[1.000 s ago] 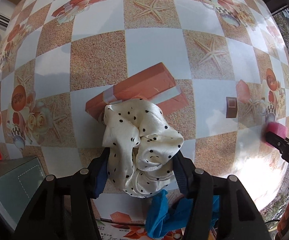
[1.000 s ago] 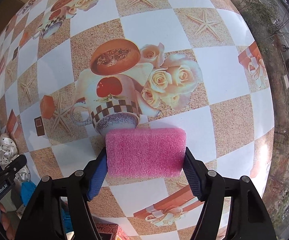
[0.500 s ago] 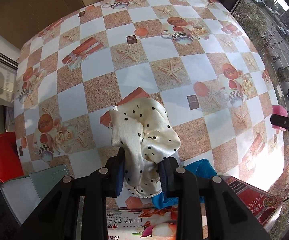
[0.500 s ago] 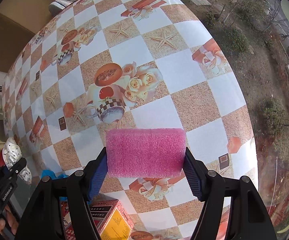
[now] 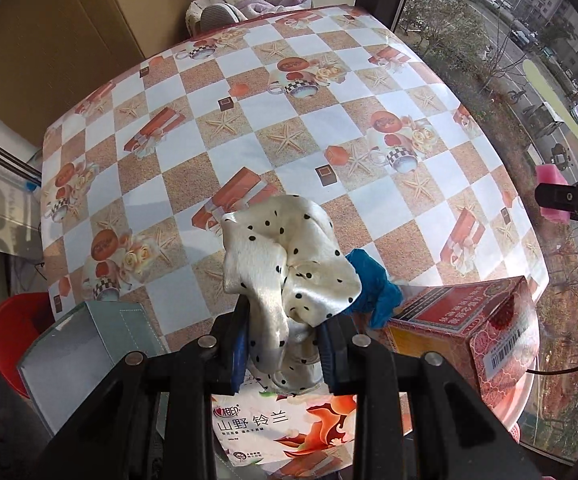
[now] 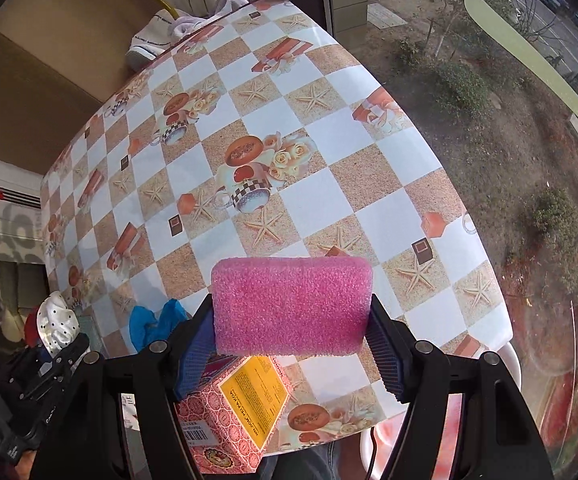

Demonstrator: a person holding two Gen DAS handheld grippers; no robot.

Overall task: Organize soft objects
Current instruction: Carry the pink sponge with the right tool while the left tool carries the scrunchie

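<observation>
progress: left tongs [image 5: 285, 354] grip a dotted scrunchie [image 5: 289, 280], right tongs [image 6: 289, 344] grip a pink sponge [image 6: 291, 306] — both lifted off the table [image 5: 369, 152], neither put away | left: blue cloth [image 5: 373, 284] lies beside red box [image 5: 469, 332], grey bin [image 5: 89, 344] near | room: checkered table, window — street beyond

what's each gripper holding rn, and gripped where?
Left gripper: polka-dot scrunchie, pinched at its lower folds. Right gripper: pink sponge, clamped across its two short ends.

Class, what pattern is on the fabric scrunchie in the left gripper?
Cream satin scrunchie with black polka dots; clearest in the left wrist view.
</observation>
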